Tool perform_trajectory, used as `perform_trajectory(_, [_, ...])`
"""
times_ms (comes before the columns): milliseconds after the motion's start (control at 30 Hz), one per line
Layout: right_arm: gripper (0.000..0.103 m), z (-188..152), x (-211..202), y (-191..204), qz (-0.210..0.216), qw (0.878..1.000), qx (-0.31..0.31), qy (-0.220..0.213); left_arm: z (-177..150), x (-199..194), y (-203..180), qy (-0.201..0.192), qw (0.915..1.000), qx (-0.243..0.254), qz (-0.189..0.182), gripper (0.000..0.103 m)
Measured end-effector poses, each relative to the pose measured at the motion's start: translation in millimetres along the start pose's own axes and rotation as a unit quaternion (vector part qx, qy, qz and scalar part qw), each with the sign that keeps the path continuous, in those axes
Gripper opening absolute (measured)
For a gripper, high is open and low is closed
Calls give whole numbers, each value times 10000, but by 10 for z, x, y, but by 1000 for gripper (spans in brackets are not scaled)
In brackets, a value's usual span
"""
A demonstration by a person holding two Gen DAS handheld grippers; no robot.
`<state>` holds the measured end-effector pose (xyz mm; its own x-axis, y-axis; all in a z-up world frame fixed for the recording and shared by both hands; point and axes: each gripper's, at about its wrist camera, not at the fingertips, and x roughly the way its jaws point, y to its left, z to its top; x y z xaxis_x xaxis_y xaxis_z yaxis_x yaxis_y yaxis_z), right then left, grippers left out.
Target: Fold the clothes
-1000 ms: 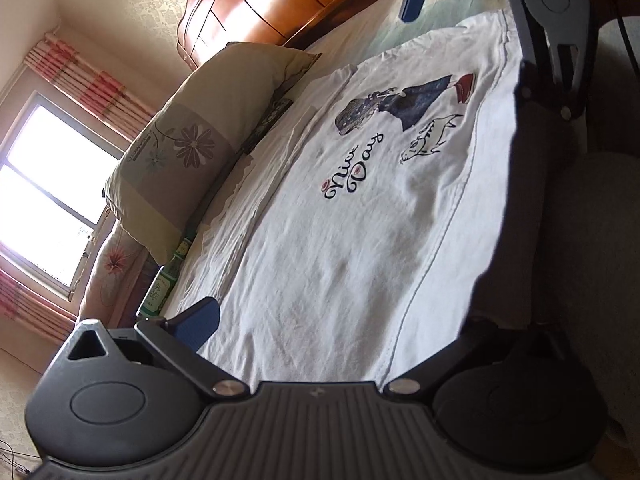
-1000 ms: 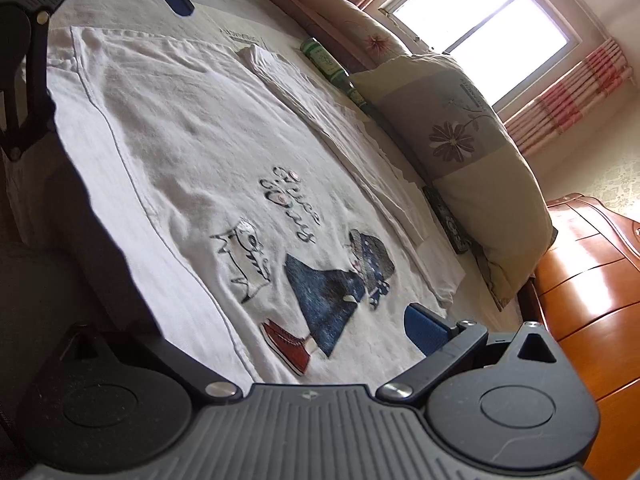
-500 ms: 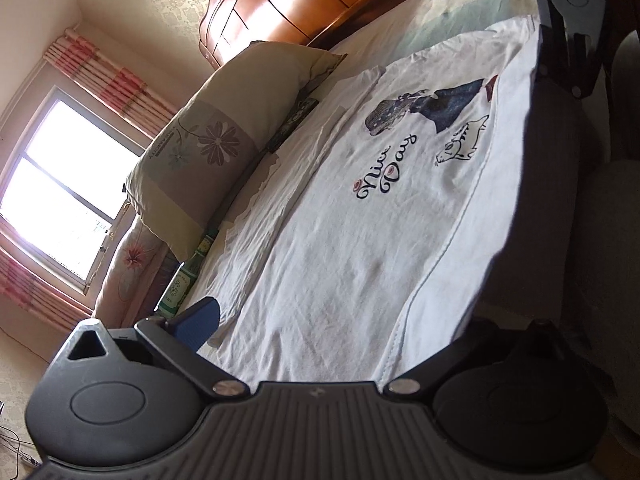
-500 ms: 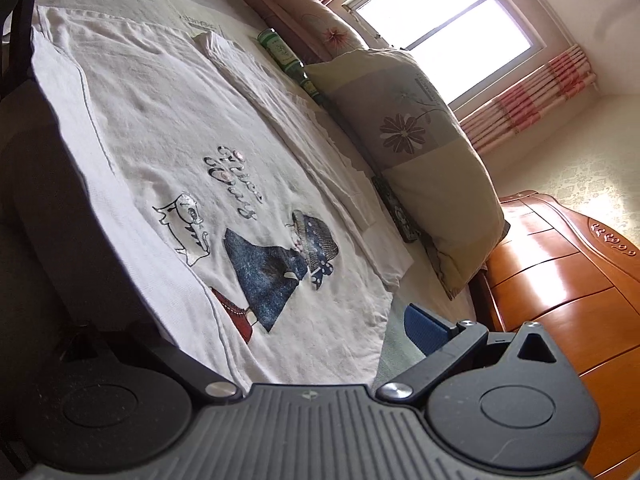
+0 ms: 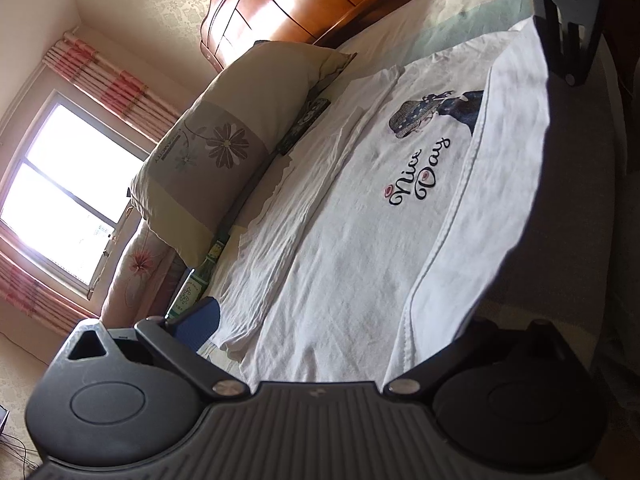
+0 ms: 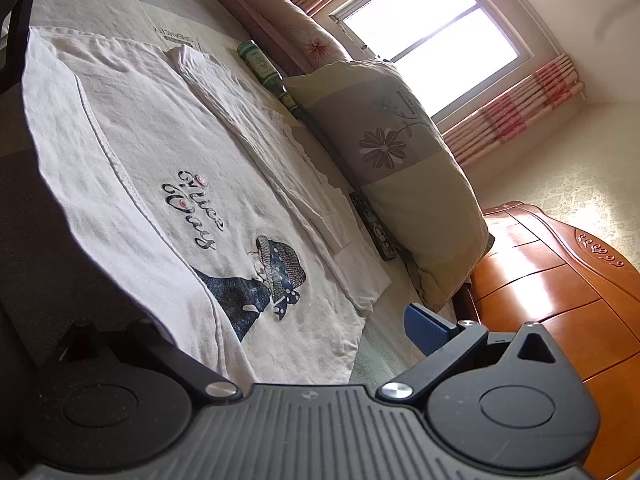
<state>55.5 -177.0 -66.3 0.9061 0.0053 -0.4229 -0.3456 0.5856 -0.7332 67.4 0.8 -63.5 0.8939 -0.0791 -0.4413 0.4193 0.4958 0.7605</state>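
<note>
Since the frame one second back, both wrist views tilt higher: more window and headboard show, and the near edge of the white T-shirt (image 5: 360,264) now folds over the lower part of its print, hiding the cat and red shoes seen earlier.

Left gripper (image 5: 340,344): jaws spread wide. Blue pad at 9 o'clock hangs free over the bed; the opposite finger at 3 o'clock lies under the lifted shirt edge, so whether cloth is pinched I cannot tell.

Right gripper (image 6: 280,344): jaws likewise wide. Blue pad at 3 o'clock is clear of fabric; the 9 o'clock finger is hidden beneath the raised hem. Grip cannot be told.

T-shirt lies on the bed sheet (image 5: 460,12), "Nice Day" script and hatted figure facing up. Far side is already folded inward into a long strip toward 10 o'clock in the left view. Near edge is raised between the two grippers, its underside in shadow.

Floral pillow (image 5: 224,152) stands beside the shirt at 10 o'clock. Green bottle (image 6: 264,68) lies between pillow and shirt. Dark flat object (image 6: 378,236), beside the pillow, not identifiable. Wooden headboard (image 6: 560,296) at 4 o'clock in the right view. Window (image 6: 432,12) with pink striped curtains (image 6: 512,116) behind.
</note>
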Motion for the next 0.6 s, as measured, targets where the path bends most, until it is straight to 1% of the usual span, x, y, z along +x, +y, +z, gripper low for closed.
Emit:
perform_trajectory(167, [103,99,117,-85,-152,9997,-173,-72,63,93,157,-110,9999,53,107,103])
perform_trajectory(433, [103,278,428,-283,-468,9988,-65,-127,128,390,412,-223,9992,43,319,103])
perform_trajectory(600, [103,372,664,-316,-638,9979,-86,-97,165,600,522,-253,9988,45,424,103])
